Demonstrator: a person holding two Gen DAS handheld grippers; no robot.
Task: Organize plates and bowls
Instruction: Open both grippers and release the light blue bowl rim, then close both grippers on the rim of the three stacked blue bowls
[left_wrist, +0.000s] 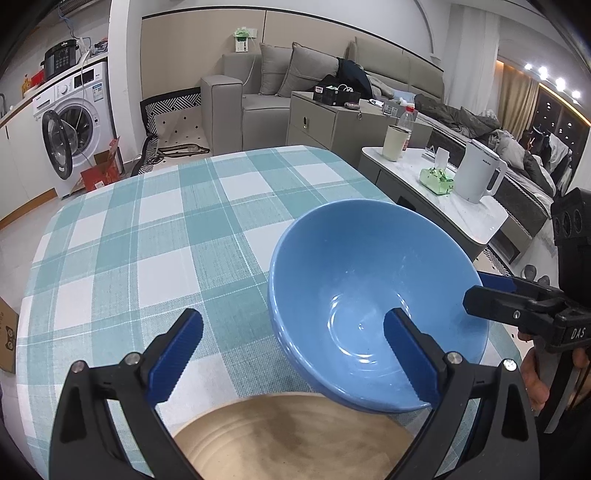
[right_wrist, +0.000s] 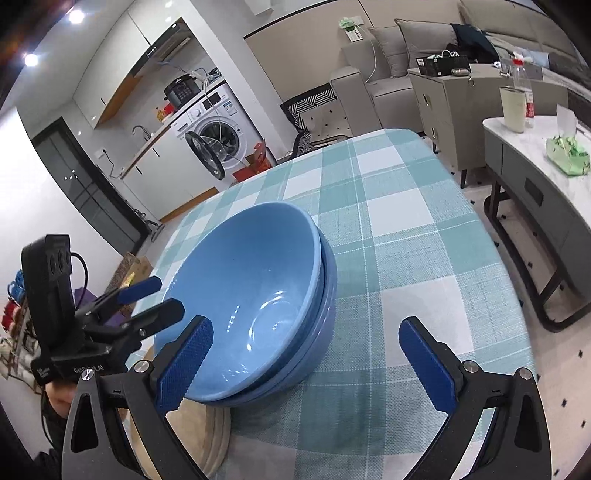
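1. Blue glazed bowl (left_wrist: 369, 295) fills the left wrist view, sitting tilted on the checked worktop (left_wrist: 147, 258) with its near rim overhanging a tan plate (left_wrist: 291, 435) at the bottom edge. The left tongs (left_wrist: 291, 354) stand wide and hold nothing; one blue pad (left_wrist: 410, 358) shows in front of the bowl's inside, the other over bare cloth, and contact cannot be told. The right tongs (left_wrist: 476, 291) reach in from the right at the bowl's far rim. Risk, as a judgement: a nudge from either pad could rock the tilted bowl or slide it across the smooth plate below.

2. From the right wrist view, the blue bowl (right_wrist: 251, 295) is seen to be nested in a second blue bowl (right_wrist: 325, 314), the upper one leaning so the rims do not sit level. The stack rests partly on the stacked tan plates (right_wrist: 214, 432) and partly on the worktop (right_wrist: 406, 240), not far from its left edge. The right tongs (right_wrist: 303, 362) gape wide and empty, one pad beside the near rim. The left tongs (right_wrist: 147, 295) hover open at the stack's left side. Risk: the unseated upper bowl may slip or clatter if the stack is lifted by one rim, and a push leftward could carry it toward the worktop's edge.
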